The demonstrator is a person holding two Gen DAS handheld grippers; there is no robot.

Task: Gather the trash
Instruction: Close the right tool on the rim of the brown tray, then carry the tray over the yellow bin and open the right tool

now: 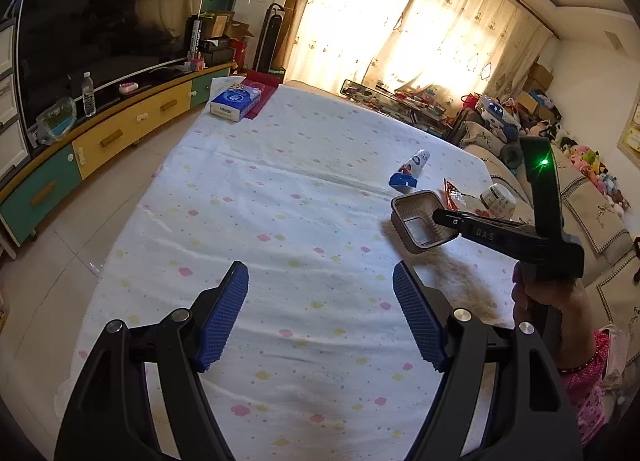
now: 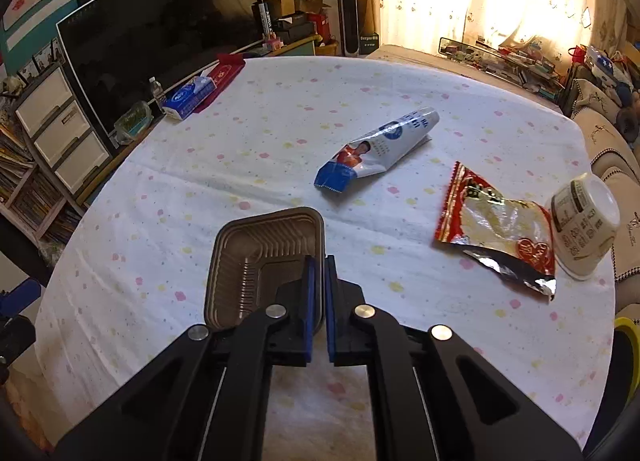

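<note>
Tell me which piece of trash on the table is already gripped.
The foil tray: the right gripper is shut on its rim. The blue-white wrapper, red wrapper and cup lie untouched.

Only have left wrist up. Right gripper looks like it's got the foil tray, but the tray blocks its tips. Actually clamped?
Observer: Yes. The right wrist view shows the right gripper shut on the foil tray, pinching its right rim.
Operator: Tray empty?
Observer: Nothing visible in it there, only ribbed foil.
Operator: What's behind the tray?
Observer: A torn red foil wrapper lying flat, its right end against a tipped white paper cup.
Operator: Left?
Observer: The left gripper is open, holding nothing.
</note>
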